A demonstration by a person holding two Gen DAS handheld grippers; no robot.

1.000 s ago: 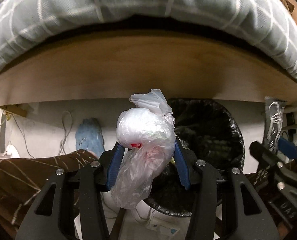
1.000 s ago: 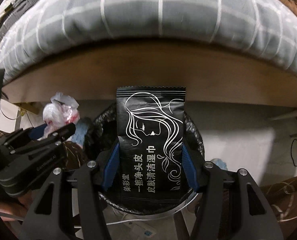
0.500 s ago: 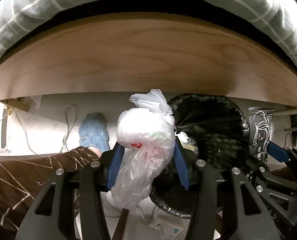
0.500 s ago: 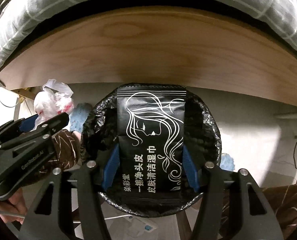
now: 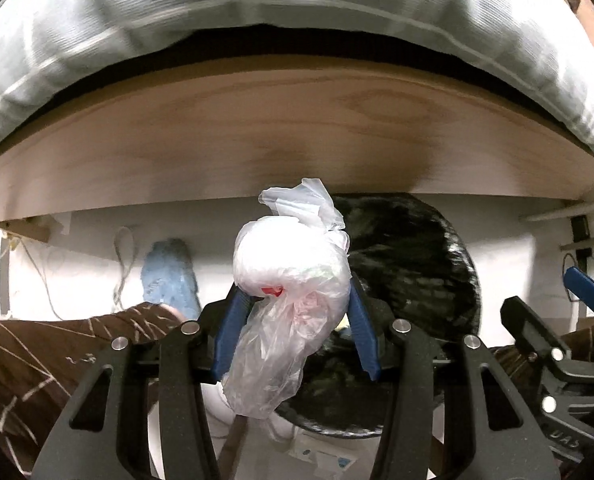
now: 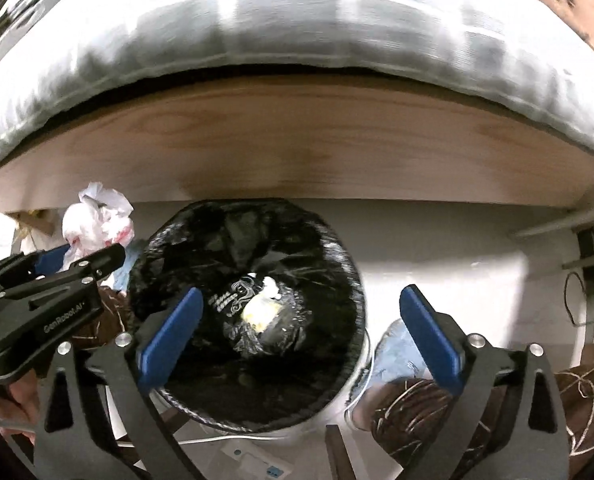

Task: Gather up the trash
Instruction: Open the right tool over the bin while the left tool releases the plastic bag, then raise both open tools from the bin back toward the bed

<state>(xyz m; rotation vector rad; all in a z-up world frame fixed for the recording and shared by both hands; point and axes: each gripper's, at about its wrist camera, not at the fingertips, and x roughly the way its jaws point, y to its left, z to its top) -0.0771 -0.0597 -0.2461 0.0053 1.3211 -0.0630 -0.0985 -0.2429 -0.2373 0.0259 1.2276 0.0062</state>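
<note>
Black packet (image 6: 233,298) dropped into bin (image 6: 337,272); right claw (image 6: 301,332) just opened, empty; left claw (image 5: 293,332) clamps bag (image 5: 289,280).

— What's under my tongs?

— The pale floor (image 6: 449,236), running back beneath the wooden bed rail (image 6: 297,140). The round bin (image 6: 337,412) with its black liner (image 6: 169,256) stands on it, close to the rail's lower edge.

— Anything else down there?

— A white power strip (image 6: 253,460) lies in front of the bin, thin cables (image 5: 123,256) trail near the rail on the left, and my feet in blue slippers (image 5: 169,276) stand either side of the bin — one left, one right.

— And above the rail?

— The grey checked mattress (image 6: 277,20) overhangs it.
</note>
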